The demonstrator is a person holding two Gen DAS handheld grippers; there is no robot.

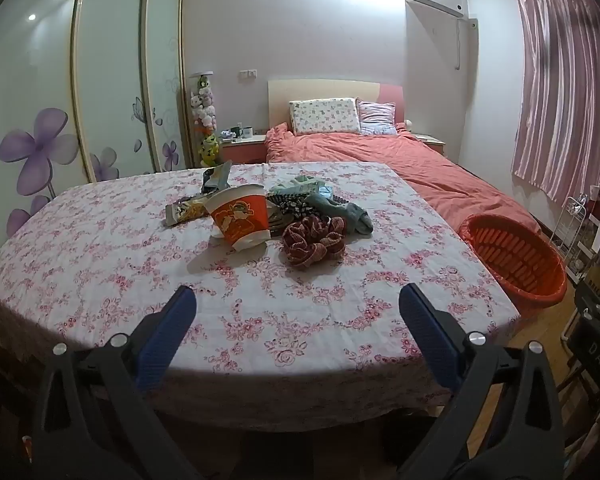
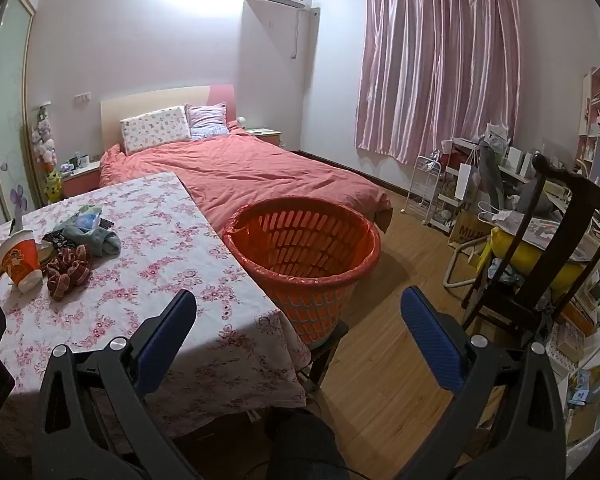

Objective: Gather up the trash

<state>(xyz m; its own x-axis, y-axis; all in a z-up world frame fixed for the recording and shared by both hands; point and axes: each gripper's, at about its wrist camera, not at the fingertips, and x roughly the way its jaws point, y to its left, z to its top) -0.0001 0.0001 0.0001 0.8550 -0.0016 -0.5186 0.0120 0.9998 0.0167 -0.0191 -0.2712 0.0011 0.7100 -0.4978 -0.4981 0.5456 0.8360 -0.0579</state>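
Note:
A pile lies mid-table on the floral tablecloth [image 1: 260, 312]: an orange paper cup [image 1: 240, 220] tipped on its side, snack wrappers [image 1: 188, 208], a dark foil packet [image 1: 216, 176], a red plaid scrunchie [image 1: 312, 240], grey-green socks [image 1: 340, 208] and patterned cloth. An orange basket [image 1: 516, 256] lined with a red bag stands off the table's right edge; it also shows in the right wrist view [image 2: 304, 248]. My left gripper [image 1: 298, 300] is open and empty over the near table. My right gripper [image 2: 298, 304] is open and empty, before the basket. The cup [image 2: 20, 260] and the scrunchie [image 2: 68, 270] show at left there.
A bed with a coral duvet [image 2: 252, 172] lies behind the table. A dark wooden chair [image 2: 540, 248] with clutter, a white wire rack [image 2: 424, 188] and shelves stand at right. Wood floor [image 2: 400, 300] runs between basket and chair. Wardrobe doors [image 1: 112, 80] are at left.

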